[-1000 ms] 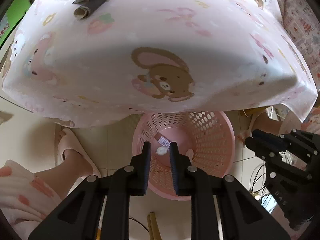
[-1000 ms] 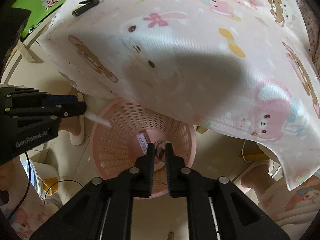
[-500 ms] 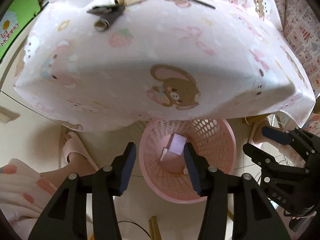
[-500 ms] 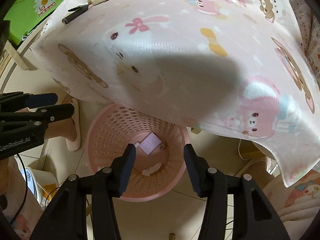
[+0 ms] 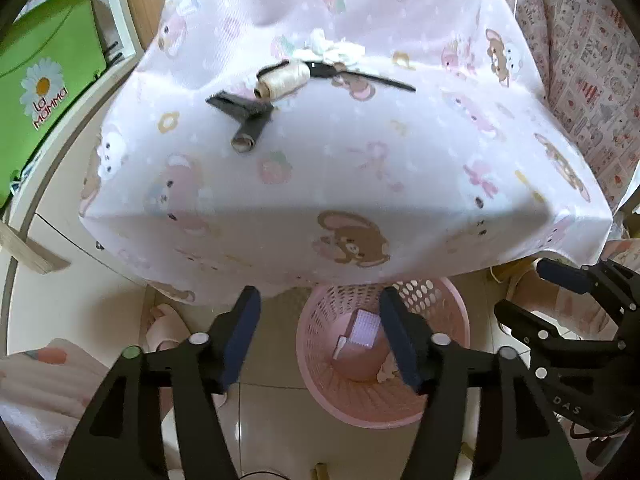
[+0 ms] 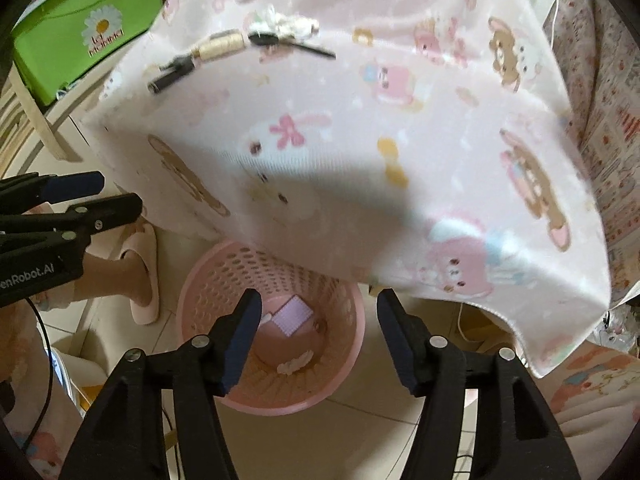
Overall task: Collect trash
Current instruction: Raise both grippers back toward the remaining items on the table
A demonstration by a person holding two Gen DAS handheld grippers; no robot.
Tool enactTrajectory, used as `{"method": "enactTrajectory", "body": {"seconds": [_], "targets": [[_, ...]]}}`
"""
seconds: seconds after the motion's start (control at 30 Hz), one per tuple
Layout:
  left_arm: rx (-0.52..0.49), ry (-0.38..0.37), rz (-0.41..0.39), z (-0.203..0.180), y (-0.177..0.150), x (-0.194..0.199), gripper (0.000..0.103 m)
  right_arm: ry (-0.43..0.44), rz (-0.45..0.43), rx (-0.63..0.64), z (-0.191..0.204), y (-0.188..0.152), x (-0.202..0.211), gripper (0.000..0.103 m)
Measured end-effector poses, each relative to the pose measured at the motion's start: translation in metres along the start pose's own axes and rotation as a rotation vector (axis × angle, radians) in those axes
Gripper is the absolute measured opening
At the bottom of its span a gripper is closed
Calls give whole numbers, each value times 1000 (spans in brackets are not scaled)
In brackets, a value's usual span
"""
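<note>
Hovering both over pink basket | left gripper, right gripper just spread, empty | I see crumpled tissue at table's far edge, ahead-up, behind thread spool | left nearer, I judge

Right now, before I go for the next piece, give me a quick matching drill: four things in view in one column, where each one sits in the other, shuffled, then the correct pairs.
Things:
1. thread spool
2. pale checked packet
3. green box
4. slipper

Places:
A. on the floor tiles, left of the basket
B. on the tablecloth, beside the black clip
C. inside the pink basket
D. behind the table's far left corner

Pairs: 1-B, 2-C, 3-D, 4-A
</note>
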State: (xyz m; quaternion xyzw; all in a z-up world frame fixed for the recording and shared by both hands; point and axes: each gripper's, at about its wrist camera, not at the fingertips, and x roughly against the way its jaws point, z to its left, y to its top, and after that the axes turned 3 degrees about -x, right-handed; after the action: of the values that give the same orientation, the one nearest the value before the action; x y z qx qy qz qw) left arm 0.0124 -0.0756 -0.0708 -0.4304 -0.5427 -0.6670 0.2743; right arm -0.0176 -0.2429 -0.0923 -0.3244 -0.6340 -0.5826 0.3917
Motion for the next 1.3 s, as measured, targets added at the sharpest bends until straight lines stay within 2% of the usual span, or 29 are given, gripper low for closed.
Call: {"method": "enactTrajectory", "body": {"seconds": [0.17,0.27,0.4,0.57,0.8,1.0,1.2,1.23,1.3], "targets": [[-4,21,-49,2,6,16,78,-5,-57,8,-2,2,16,69],[26,18,-80,7,11,27,82,-8,-93,-2,-5,3,24,69],[19,24,-104,8,16,40,90,-94,-215,-13,-4,3,43,69],[-1,64,-133,13,25,48,90,-105,-292,-24,-8,7,60,71],[45,42,-178,32,45,61,90,-107,-324,-66,-20,12,66,72],[52,80,-218,47,56,66,90,-109,-342,-111,-34,14,70,72],[47,51,-212,57,56,62,90,-100,-343,-132,-41,17,69,72],[42,41,-207,58,57,60,89,-99,-342,-132,-41,18,69,72],[23,11,-190,59,59,54,70,-99,-340,-129,-41,19,67,72]]}}
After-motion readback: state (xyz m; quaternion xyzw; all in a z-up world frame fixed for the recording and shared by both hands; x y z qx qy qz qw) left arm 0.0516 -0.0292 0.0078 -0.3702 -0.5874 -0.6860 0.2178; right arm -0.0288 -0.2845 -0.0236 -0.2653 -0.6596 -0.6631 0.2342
